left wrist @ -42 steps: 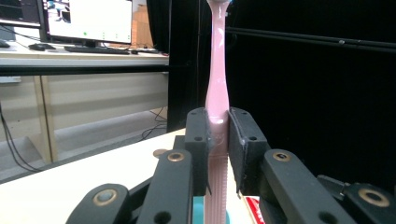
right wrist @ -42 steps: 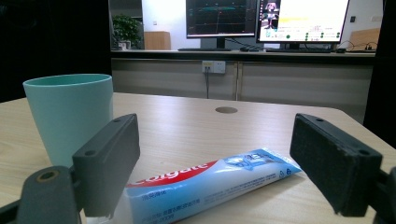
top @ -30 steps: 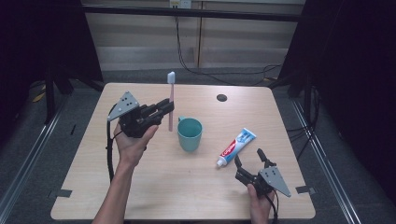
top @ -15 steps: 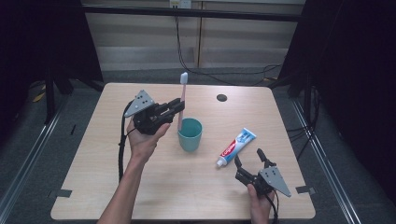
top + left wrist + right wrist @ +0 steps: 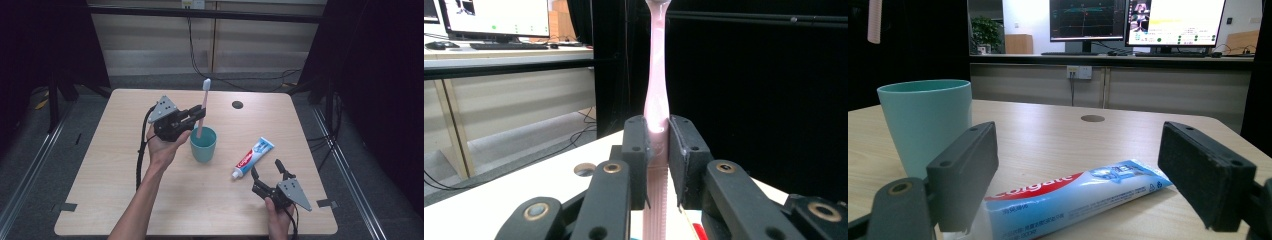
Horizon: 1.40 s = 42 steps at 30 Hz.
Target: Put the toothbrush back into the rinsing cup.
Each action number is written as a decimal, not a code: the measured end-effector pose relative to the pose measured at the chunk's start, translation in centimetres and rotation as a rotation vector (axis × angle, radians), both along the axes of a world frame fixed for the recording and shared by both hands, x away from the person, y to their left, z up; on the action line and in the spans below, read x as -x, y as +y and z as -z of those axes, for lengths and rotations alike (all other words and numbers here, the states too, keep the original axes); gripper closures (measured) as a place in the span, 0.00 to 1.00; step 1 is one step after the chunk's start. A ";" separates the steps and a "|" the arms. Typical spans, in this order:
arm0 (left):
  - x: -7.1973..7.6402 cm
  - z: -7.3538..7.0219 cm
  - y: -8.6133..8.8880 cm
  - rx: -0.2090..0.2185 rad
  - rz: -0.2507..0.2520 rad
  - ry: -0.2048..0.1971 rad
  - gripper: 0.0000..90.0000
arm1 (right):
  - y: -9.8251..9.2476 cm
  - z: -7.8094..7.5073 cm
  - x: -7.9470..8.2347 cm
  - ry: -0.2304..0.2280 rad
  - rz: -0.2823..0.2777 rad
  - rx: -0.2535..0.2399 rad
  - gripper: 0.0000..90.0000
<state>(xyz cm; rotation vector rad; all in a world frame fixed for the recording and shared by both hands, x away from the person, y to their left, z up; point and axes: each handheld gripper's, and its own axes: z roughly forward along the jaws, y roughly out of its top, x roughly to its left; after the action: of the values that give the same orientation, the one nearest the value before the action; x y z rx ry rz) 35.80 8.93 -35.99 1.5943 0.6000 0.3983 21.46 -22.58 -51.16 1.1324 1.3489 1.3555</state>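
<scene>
My left gripper (image 5: 196, 116) is shut on a pink toothbrush (image 5: 202, 106), held upright with its white head up. The brush's lower end hangs just over the mouth of the teal cup (image 5: 203, 144) at the table's middle. In the left gripper view the pink handle (image 5: 657, 100) is pinched between the two black pads. My right gripper (image 5: 268, 171) rests open near the front right edge, its jaws pointing at a toothpaste tube (image 5: 252, 157) that lies flat. In the right gripper view the tube (image 5: 1073, 193) lies just beyond the wide-apart pads, with the cup (image 5: 925, 123) at the left.
A round cable hole (image 5: 237, 104) sits in the wooden table (image 5: 100, 170) at the back right. Dark curtains flank the table, and cables run along the floor behind it.
The left hand has carried the toothbrush to the right and slightly down, from left of the cup to over its mouth. The right gripper has stayed put.
</scene>
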 end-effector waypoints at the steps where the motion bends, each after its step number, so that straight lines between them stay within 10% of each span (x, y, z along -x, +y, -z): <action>1: -0.1 0.2 -0.1 0.000 -0.001 -0.001 0.87 | 0.0 0.0 0.0 0.000 0.000 0.000 0.17; 42: -1.6 6.3 0.4 -0.032 -0.010 0.112 0.87 | 0.0 0.0 0.0 0.001 -0.003 0.001 0.17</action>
<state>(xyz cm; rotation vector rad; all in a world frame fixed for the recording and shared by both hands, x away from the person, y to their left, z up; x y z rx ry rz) 37.41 9.28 -42.25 1.6526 0.6905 0.3287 21.47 -22.59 -51.15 1.1310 1.3522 1.3559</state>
